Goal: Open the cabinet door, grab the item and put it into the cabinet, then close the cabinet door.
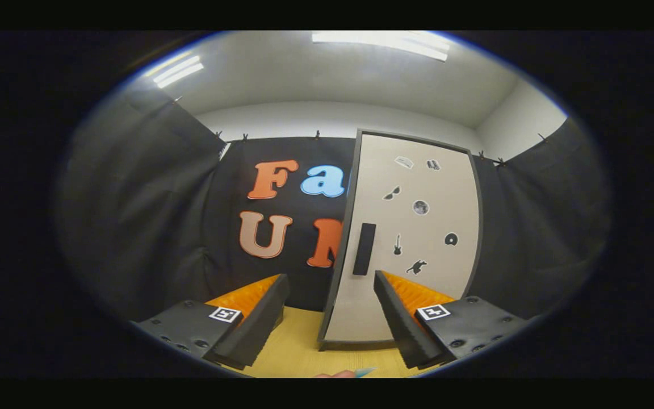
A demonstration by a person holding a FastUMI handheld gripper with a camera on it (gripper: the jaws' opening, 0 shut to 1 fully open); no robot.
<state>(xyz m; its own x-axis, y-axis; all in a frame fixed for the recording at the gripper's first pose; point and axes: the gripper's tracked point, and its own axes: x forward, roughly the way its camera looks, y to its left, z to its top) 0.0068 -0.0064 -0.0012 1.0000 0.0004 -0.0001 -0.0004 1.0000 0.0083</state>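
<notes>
The gripper point(331, 318) is spread wide with nothing between its ridged fingers. Under them runs a yellow woven tabletop point(298, 352). Just ahead stands the cabinet point(412, 238), tall, flat-fronted, dark-edged; its pale door carries small stickers and a dark rectangular handle point(364, 249).

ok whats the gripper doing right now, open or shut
Gripper: open, holding nothing; its fingers point at the closed cabinet door, with the dark handle just ahead, untouched.

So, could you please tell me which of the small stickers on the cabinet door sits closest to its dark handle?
The guitar-shaped sticker, just right of the handle on the cabinet door; the others sit higher or farther right. The gripper is open.
</notes>
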